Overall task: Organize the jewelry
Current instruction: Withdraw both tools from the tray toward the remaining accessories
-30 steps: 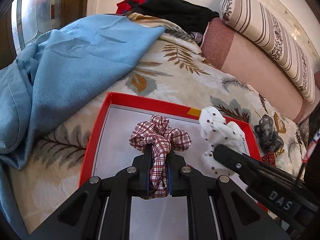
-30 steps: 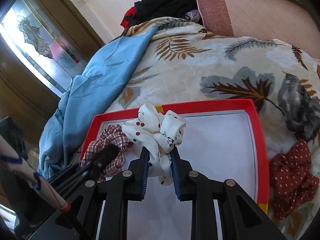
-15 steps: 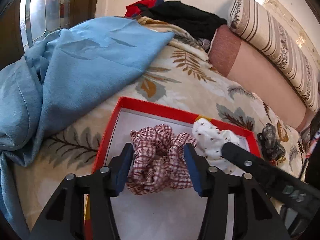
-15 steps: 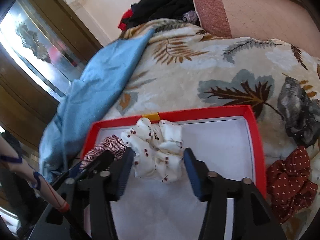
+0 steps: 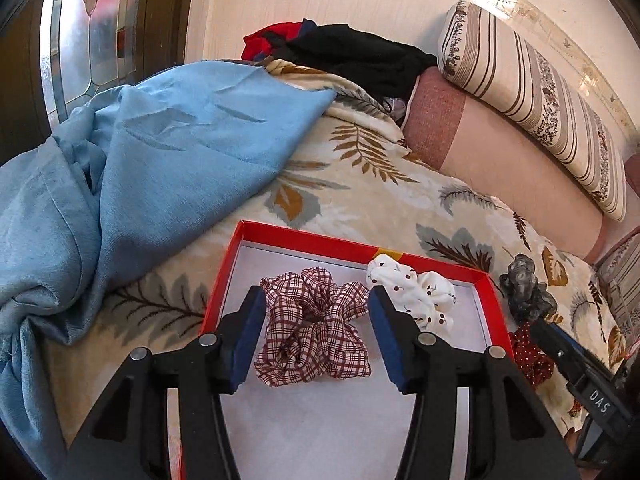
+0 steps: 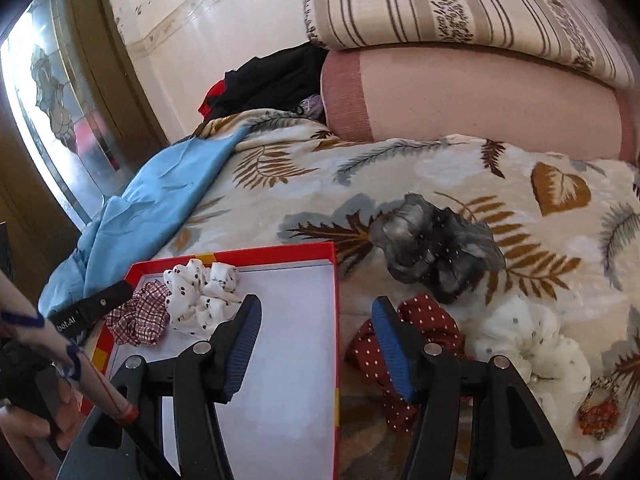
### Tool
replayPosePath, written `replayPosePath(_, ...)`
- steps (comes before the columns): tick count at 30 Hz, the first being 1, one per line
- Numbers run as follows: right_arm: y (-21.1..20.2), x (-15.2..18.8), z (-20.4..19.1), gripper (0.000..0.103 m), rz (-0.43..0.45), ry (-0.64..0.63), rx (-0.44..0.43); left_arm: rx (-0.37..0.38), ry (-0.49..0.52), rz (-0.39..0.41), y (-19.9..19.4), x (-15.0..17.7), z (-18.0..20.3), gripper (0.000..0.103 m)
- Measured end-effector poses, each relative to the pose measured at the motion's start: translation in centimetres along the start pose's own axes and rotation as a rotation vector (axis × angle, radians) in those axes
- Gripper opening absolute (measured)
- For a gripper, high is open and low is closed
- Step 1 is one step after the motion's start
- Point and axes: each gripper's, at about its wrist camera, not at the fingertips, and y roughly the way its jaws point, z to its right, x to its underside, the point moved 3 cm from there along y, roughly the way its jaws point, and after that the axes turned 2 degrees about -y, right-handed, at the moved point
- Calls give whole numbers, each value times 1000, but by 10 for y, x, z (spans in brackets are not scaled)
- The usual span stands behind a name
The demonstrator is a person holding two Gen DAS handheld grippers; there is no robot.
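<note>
Left wrist: left gripper (image 5: 316, 320) wide, straddling crumpled plaid fabric scrunchie (image 5: 314, 326); right gripper (image 6: 316, 340) wide, empty.

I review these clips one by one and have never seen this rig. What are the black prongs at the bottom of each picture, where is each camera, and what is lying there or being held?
No robot here: a person holds a two-finger gripper in each hand, and each carries a wide-angle camera looking along its fingers. The prongs are those fingers.

One picture is from the left gripper. Its jaws stand open around a red plaid scrunchie lying in a red-rimmed box, without pressing it. Beside it lies a white cherry-print scrunchie.

The other is from the right gripper, open and empty, over the box edge. On the leaf-print bedspread outside the box lie a red polka-dot scrunchie, a grey one and a white one. Nothing is held.
</note>
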Motion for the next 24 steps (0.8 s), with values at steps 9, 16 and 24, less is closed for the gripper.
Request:
replayPosePath(9,5,9,-31,62,6,116,-132,-4,9,30,-14,-1,-2,52)
replayPosePath(16,-24,5,-27,62,38,103,-117,37,9,50,-25,-1,11,52)
replayPosePath(24,-112,26,65,66,89,123,19,134,154,16,-31,31,76,52)
